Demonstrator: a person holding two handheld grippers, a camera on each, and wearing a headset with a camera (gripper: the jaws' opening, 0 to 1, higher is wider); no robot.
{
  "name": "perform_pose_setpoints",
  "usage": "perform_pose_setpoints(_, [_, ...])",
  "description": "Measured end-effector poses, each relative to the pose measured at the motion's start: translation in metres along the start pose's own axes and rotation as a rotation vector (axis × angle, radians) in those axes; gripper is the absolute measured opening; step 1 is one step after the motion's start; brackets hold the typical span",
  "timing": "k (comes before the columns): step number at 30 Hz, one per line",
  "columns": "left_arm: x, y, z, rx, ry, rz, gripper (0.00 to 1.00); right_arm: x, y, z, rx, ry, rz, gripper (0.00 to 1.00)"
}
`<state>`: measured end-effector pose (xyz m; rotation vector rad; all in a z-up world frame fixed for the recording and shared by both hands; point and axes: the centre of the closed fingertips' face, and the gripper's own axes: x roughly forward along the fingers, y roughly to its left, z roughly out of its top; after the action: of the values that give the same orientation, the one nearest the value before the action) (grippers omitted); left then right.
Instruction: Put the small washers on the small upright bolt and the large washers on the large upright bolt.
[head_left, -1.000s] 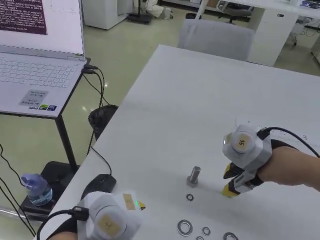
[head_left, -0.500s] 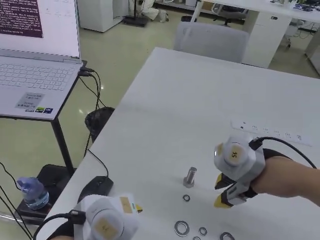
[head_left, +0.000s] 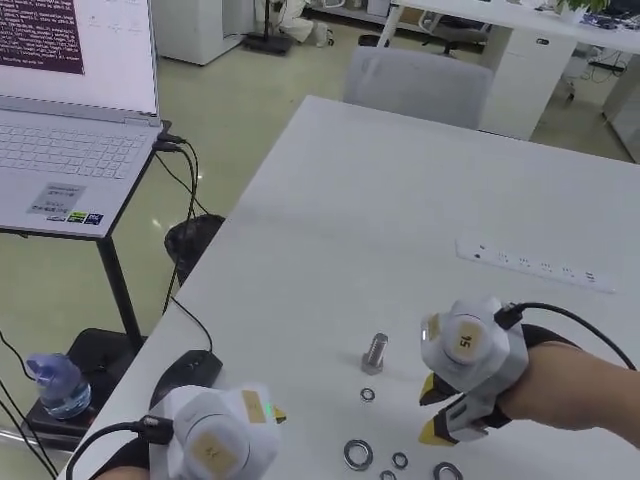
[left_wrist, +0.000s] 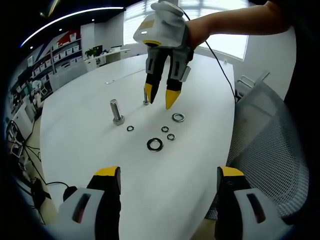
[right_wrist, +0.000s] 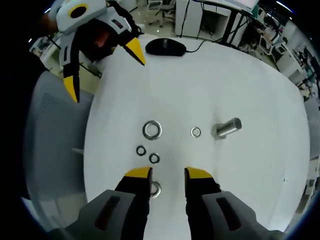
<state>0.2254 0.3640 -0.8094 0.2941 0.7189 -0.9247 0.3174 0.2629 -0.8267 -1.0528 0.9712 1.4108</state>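
Note:
The large upright bolt (head_left: 375, 353) (left_wrist: 116, 111) (right_wrist: 228, 127) stands on the white table (head_left: 380, 220). Near it lie a small washer (head_left: 368, 395) (right_wrist: 196, 132), a large washer (head_left: 357, 454) (left_wrist: 154, 144) (right_wrist: 152, 129) and two more small washers (left_wrist: 171, 136) (right_wrist: 141, 150). My right gripper (head_left: 434, 410) (right_wrist: 168, 175) hangs open just above a second large washer (head_left: 447, 470) (right_wrist: 155, 188), which lies between its fingertips. A thin upright piece (left_wrist: 146, 101) behind those tips may be the small bolt. My left gripper (head_left: 215, 445) (left_wrist: 167, 172) is open and holds nothing, at the table's near edge.
A black mouse (head_left: 190, 372) (right_wrist: 165, 46) lies by the table's left edge. A white power strip (head_left: 535, 265) sits at the far right. A laptop (head_left: 70, 150) stands on a side table to the left, and a grey chair (head_left: 420, 80) at the far end.
My right gripper has come toward me and a little left, from beside the large bolt to over the washers. The left gripper has hardly moved. The head camera shifted slightly.

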Motion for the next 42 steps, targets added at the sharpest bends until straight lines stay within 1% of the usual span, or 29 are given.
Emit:
perform_pose_setpoints(2, [-0.001, 0.000, -0.001, 0.004, 0.005, -0.001, 0.78, 0.004, 0.003, 0.000, 0.000, -0.006, 0.002, 0.28])
perform_pose_setpoints(5, [-0.003, 0.001, 0.000, 0.000, 0.001, 0.002, 0.78, 0.009, 0.007, -0.001, -0.003, -0.013, 0.006, 0.27])
perform_pose_setpoints(8, [-0.003, 0.003, 0.001, 0.000, -0.004, 0.008, 0.78, 0.014, 0.008, 0.002, -0.008, -0.047, 0.006, 0.26])
perform_pose_setpoints(13, [-0.002, 0.003, 0.003, 0.001, -0.006, 0.007, 0.78, 0.023, 0.011, -0.002, -0.008, -0.039, 0.012, 0.26])
perform_pose_setpoints(15, [-0.001, 0.001, 0.004, 0.003, -0.009, 0.006, 0.78, 0.027, 0.013, -0.005, -0.020, -0.026, 0.012, 0.26])
perform_pose_setpoints(20, [0.001, -0.004, 0.004, 0.003, -0.008, 0.000, 0.78, 0.037, 0.019, -0.006, -0.038, -0.016, 0.019, 0.25])
perform_pose_setpoints(26, [0.002, -0.004, 0.002, 0.002, -0.005, -0.003, 0.78, 0.048, 0.017, -0.008, -0.040, -0.009, 0.020, 0.25])
perform_pose_setpoints(32, [0.002, -0.001, 0.001, -0.007, -0.007, 0.001, 0.78, 0.052, 0.017, -0.010, -0.047, 0.005, 0.019, 0.24])
perform_pose_setpoints(38, [0.004, -0.003, 0.001, -0.009, -0.010, -0.003, 0.78, 0.052, 0.016, -0.009, -0.052, 0.007, 0.012, 0.23])
perform_pose_setpoints(42, [0.004, -0.004, 0.002, -0.006, -0.010, -0.007, 0.78, 0.053, 0.017, -0.007, -0.075, 0.012, -0.005, 0.21])
